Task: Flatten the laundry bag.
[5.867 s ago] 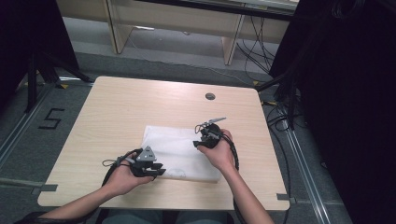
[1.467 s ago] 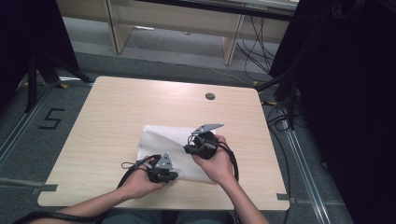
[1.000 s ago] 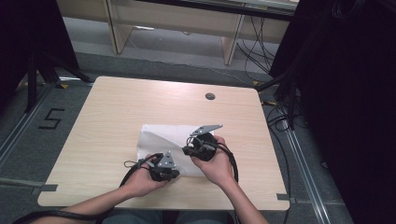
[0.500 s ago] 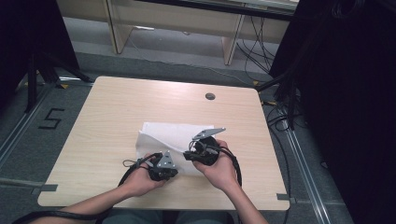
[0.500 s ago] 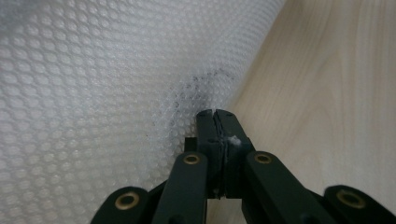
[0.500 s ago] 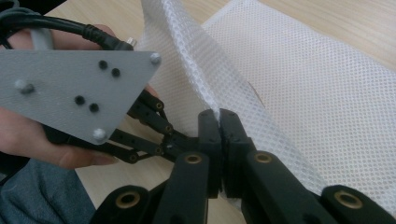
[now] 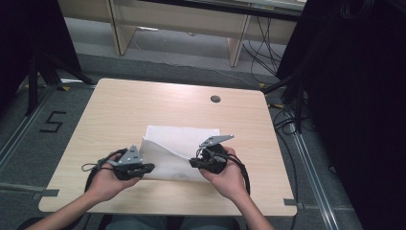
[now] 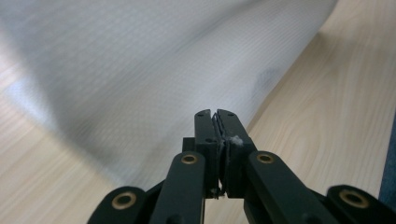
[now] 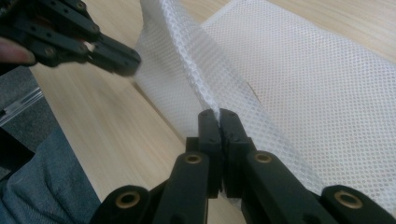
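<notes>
Your right tongs (image 9: 218, 113) are clamped on the near edge of the white mesh cloth (image 7: 184, 143), which lifts in a ridge from their tips. Your left tongs (image 8: 216, 114) are pressed together; whether they grip the cloth I cannot tell, though a shred of white sits between them and the cloth rises just ahead. The rest of the cloth lies flat on the table (image 7: 119, 110) beyond both tongs. Keep both tongs level, carry the edge evenly, avoid a skewed fold.
</notes>
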A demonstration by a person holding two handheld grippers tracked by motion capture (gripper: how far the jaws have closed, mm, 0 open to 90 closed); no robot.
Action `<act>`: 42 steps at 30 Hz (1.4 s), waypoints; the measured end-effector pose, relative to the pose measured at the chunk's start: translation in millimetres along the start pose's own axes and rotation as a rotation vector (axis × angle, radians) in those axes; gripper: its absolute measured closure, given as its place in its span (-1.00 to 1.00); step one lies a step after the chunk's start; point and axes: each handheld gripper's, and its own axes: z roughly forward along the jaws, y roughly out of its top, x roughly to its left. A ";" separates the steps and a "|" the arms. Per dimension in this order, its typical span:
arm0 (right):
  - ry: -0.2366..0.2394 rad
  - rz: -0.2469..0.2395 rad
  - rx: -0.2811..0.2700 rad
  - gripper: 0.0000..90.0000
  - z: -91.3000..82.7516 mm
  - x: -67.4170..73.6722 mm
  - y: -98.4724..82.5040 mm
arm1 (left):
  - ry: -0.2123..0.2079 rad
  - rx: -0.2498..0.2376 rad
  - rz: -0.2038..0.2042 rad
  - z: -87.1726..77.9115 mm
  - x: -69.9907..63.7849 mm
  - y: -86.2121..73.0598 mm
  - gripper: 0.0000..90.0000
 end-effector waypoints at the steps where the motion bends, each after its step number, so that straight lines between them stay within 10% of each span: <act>1: 0.000 0.000 0.000 1.00 0.0 0.0 0.0 | 0.005 0.000 -0.026 -4.5 3.3 -5.4 0.93; 5: 0.003 -0.024 0.032 1.00 -3.9 0.9 -3.3 | 0.081 -0.022 -0.080 -25.8 24.5 -16.8 0.93; 16: 0.041 -0.064 0.048 1.00 -3.9 8.1 -13.9 | 0.136 -0.024 -0.168 -22.7 47.1 -20.8 0.87; 42: 0.060 -0.055 0.159 0.99 2.4 22.5 -47.3 | 0.117 -0.005 -0.113 -11.9 48.0 -18.7 0.78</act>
